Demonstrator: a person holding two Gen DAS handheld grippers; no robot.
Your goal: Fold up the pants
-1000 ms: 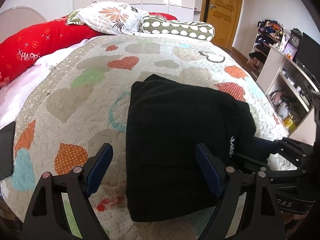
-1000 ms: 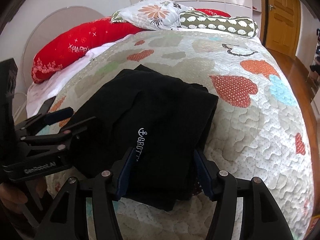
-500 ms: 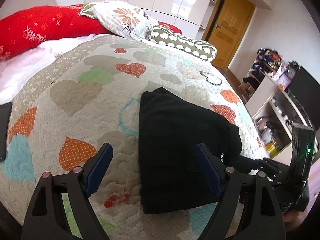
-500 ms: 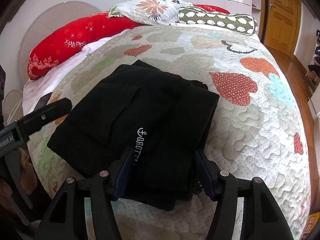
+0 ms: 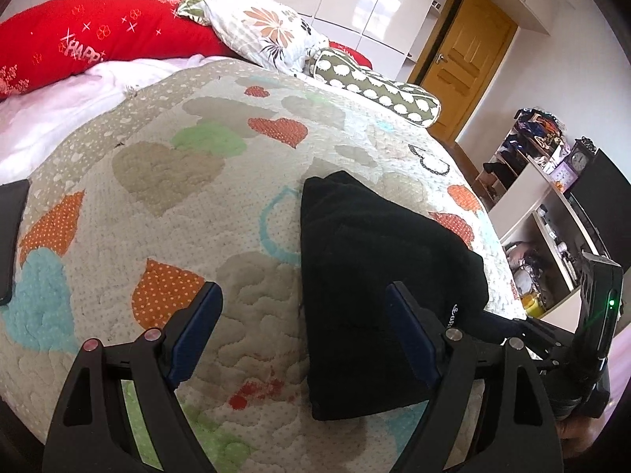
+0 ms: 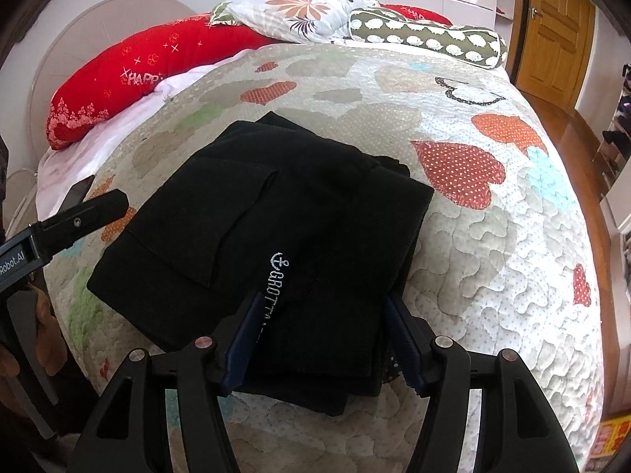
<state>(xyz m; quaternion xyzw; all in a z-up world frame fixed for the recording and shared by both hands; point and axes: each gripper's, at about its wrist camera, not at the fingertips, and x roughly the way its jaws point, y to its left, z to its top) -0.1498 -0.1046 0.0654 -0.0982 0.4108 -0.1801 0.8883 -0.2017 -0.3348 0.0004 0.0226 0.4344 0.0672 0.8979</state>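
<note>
The black pants (image 6: 276,228) lie folded into a flat rectangle on the heart-patterned quilt (image 6: 493,244), white lettering facing up. My right gripper (image 6: 323,335) is open, and its fingers straddle the near edge of the stack without bunching the cloth. My left gripper (image 5: 303,327) is open wide over the quilt. Only the pants' (image 5: 374,276) near left corner shows between its fingers. In the right wrist view, one left finger (image 6: 79,216) points in from the far left, apart from the pants. The left wrist view shows the right gripper (image 5: 512,327) against the pants' right side.
A red pillow (image 6: 130,75), a floral pillow (image 6: 299,12) and a green spotted bolster (image 6: 430,39) line the head of the bed. A dark flat object (image 5: 10,244) lies at the quilt's left edge. Shelves (image 5: 552,236) and a wooden door (image 5: 461,67) stand to the right.
My left gripper has slid left off the pants and rolled, so the pants now sit right of its centre. It has drawn back to the edge of the right wrist view. The right gripper stays put.
</note>
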